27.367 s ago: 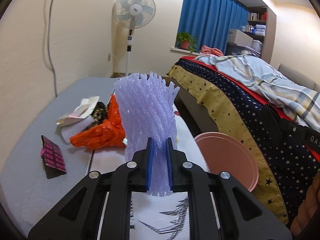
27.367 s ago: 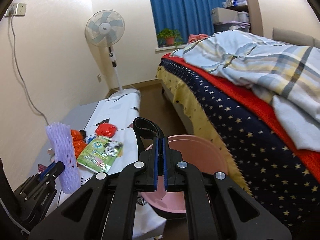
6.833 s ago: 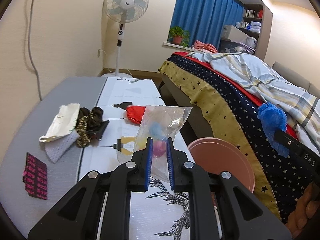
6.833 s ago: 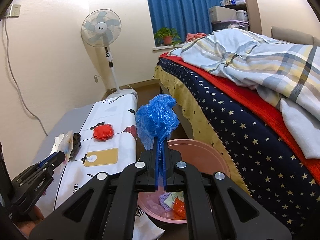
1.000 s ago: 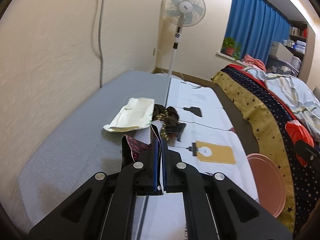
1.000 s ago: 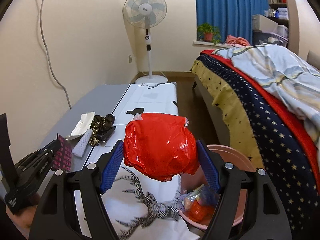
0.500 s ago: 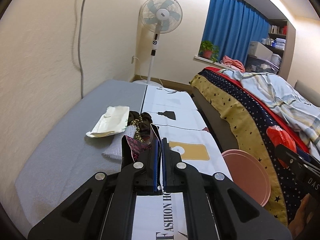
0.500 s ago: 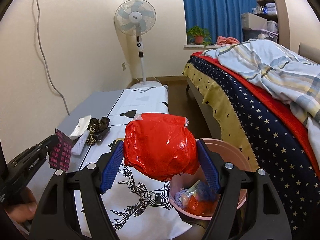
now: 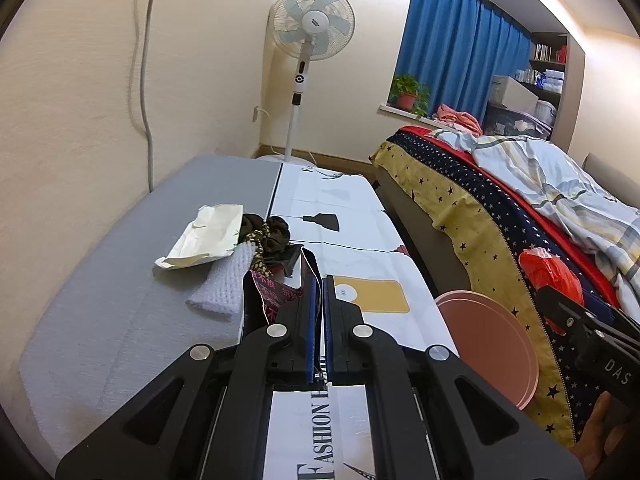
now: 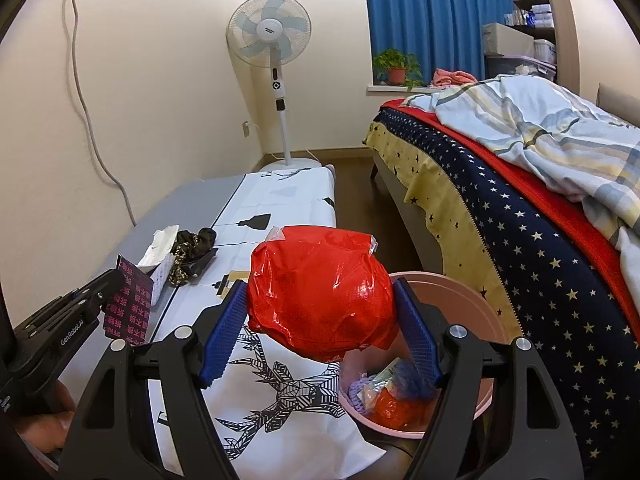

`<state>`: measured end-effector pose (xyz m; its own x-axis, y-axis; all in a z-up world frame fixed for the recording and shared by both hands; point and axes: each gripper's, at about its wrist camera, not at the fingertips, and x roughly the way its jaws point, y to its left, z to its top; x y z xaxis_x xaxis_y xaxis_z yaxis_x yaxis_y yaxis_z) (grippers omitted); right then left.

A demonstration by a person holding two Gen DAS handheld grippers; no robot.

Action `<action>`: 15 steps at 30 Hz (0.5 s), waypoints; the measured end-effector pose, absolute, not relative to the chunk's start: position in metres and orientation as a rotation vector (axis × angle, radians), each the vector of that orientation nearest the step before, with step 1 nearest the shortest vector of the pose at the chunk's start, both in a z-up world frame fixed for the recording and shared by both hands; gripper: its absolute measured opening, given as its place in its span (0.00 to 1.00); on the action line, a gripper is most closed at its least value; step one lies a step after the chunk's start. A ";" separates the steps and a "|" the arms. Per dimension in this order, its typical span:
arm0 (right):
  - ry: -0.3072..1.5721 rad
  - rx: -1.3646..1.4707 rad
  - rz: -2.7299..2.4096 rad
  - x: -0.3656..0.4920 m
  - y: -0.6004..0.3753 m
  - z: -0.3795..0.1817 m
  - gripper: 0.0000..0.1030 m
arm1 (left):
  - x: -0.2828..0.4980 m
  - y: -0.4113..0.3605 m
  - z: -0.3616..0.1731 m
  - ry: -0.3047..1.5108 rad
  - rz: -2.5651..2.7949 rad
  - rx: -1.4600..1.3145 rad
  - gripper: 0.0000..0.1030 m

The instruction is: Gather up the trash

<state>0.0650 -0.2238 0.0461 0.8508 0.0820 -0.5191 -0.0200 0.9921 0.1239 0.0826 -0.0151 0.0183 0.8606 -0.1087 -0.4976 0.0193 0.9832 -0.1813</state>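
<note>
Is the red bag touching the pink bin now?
Apart. In the right wrist view the red bag hangs pinched in the right gripper, above and beside the pink bin.

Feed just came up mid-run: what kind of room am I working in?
Most likely a bedroom in a home: a made-up bed with a plaid quilt, a standing fan by the wall, blue curtains over a window sill holding a potted plant.

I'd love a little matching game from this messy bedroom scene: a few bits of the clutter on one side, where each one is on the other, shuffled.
Things:
1. red bag
2. pink-and-black wrapper
3. white paper packet
4. blue bag

Places:
A. inside the pink bin
B. lying on the grey mat
C. held in the right gripper
D. pinched in the left gripper

Pairs: 1-C, 2-D, 3-B, 4-A
</note>
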 end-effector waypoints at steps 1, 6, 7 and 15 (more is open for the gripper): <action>0.552 0.115 0.050 0.065 -0.225 0.045 0.70 | 0.084 -0.017 0.018 0.531 -0.072 -0.170 0.03; 0.551 0.118 0.029 0.066 -0.230 0.043 0.70 | 0.087 -0.028 0.016 0.533 -0.095 -0.158 0.03; 0.552 0.118 0.025 0.067 -0.232 0.043 0.70 | 0.088 -0.031 0.016 0.533 -0.102 -0.156 0.03; 0.558 0.115 -0.017 0.068 -0.243 0.040 0.70 | 0.094 -0.048 0.017 0.529 -0.145 -0.145 0.03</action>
<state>0.0684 -0.2427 0.0401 0.8482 0.0147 -0.5294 0.0478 0.9934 0.1040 0.0944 -0.0484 0.0166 0.8536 -0.1750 -0.4906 0.1002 0.9795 -0.1750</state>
